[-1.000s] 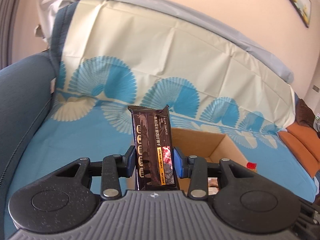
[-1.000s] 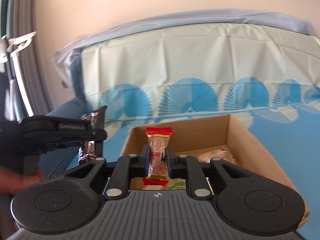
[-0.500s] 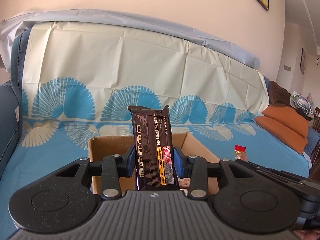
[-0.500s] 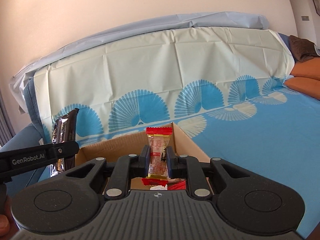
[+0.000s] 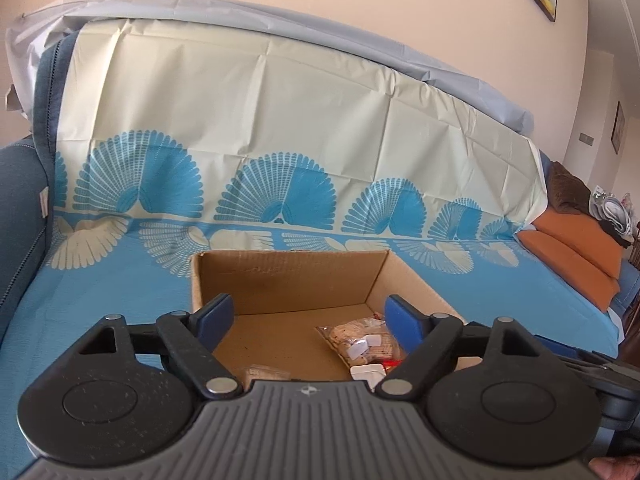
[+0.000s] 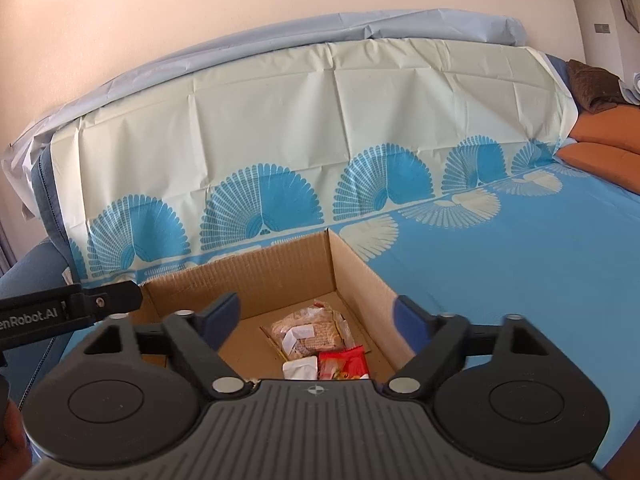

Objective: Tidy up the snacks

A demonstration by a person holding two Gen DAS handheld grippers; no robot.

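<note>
An open cardboard box stands on the covered sofa, just under both grippers. On its floor lie a clear bag of biscuits, a white packet and a red wrapper. My left gripper hangs over the box's near side, its jaws opening with nothing between them. My right gripper is beside it, jaws likewise opening and empty. The left gripper's finger shows at the left of the right wrist view. The dark bar is out of sight.
The sofa wears a blue and cream fan-patterned cover. A dark blue armrest rises at the left. Orange cushions lie at the far right. A person's hand holds the left gripper.
Both grippers have opened. The dark snack bar has left the left jaws and the red-ended sweet has left the right jaws. Both views now look down into the box.
</note>
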